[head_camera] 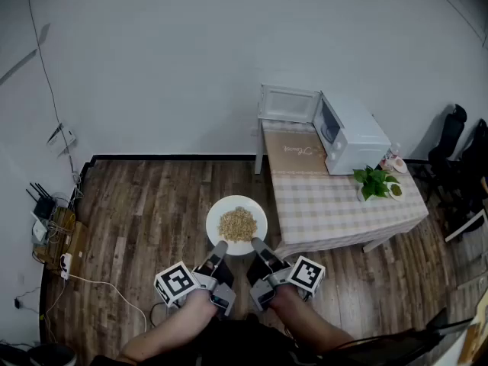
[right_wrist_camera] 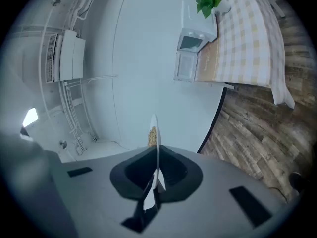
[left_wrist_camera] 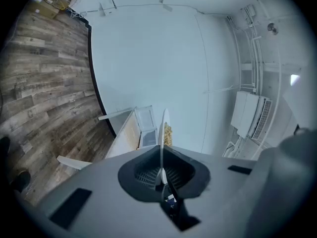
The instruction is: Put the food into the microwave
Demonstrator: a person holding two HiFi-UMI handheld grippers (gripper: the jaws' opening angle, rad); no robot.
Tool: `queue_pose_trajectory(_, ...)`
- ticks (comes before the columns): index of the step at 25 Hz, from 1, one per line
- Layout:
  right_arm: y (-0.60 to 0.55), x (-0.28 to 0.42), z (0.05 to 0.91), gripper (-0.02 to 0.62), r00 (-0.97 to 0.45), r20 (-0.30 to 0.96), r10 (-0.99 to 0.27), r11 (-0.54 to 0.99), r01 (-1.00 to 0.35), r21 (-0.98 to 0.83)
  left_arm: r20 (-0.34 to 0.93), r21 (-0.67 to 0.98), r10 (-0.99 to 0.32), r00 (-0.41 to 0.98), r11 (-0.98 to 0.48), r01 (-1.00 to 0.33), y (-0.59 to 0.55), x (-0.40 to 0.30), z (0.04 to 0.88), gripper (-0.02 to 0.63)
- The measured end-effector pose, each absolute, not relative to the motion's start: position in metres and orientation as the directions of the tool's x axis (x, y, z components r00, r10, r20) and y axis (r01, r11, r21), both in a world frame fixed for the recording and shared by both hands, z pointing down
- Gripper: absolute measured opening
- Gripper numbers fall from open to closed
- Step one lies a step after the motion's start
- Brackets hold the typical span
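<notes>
A white plate (head_camera: 236, 224) heaped with tan grain food (head_camera: 238, 223) hangs level above the wooden floor, left of the table. My left gripper (head_camera: 218, 248) is shut on its near left rim and my right gripper (head_camera: 258, 246) is shut on its near right rim. Each gripper view shows the plate edge-on between the jaws: the plate (left_wrist_camera: 163, 133) in the left one, the plate (right_wrist_camera: 156, 143) in the right one. The white microwave (head_camera: 349, 132) stands on the table's far end with its door (head_camera: 287, 104) swung open to the left.
The table (head_camera: 335, 197) carries a checked cloth, a potted green plant (head_camera: 373, 180) and small dishes (head_camera: 395, 191) at its right end. Dark chairs (head_camera: 457, 158) stand at the far right. Routers and cables (head_camera: 49, 227) lie on the floor at the left wall.
</notes>
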State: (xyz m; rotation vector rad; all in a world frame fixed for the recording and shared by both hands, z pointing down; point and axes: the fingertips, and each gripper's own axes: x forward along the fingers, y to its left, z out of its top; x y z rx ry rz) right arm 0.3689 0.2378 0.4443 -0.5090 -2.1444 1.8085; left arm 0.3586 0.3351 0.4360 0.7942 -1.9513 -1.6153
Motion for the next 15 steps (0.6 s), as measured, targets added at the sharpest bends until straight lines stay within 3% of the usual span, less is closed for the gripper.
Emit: queue_pose_trajectory(15,0.2471,0.3656,0.4368,0.021,-0.902,-0.015,0.432,0.178,0.101,-0.979,-0.021,0.983,-0.707,-0.707,0.115,-0.143,0.3447,0.3542,0.4297,0.02)
